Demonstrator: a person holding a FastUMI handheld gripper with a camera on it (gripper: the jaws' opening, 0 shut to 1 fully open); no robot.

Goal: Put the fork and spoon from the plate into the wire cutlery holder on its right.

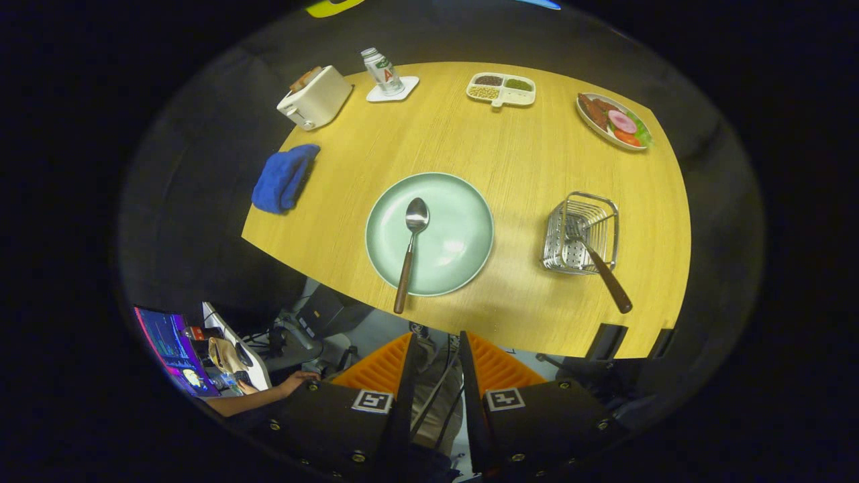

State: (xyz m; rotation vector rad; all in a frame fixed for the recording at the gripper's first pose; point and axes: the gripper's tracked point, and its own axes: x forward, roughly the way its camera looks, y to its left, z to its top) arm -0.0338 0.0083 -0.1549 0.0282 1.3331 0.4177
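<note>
A pale green plate [463,228] lies on the wooden table well ahead of my fingers. On it rests a spoon [411,249] with a metal bowl and a brown handle that sticks out over the plate's near rim. To the plate's right stands the wire cutlery holder [581,233]. The fork [599,264] leans inside it, brown handle pointing out toward me. My gripper [435,343] hangs high above the table's near edge, open, with nothing between its fingers.
A blue cloth [284,178] lies at the table's left edge. At the far side stand a toaster [314,98], a small bottle [382,70] on a coaster, a divided snack tray [502,89] and a plate of food [614,121]. A person's hand [295,384] and a monitor [173,349] are below left.
</note>
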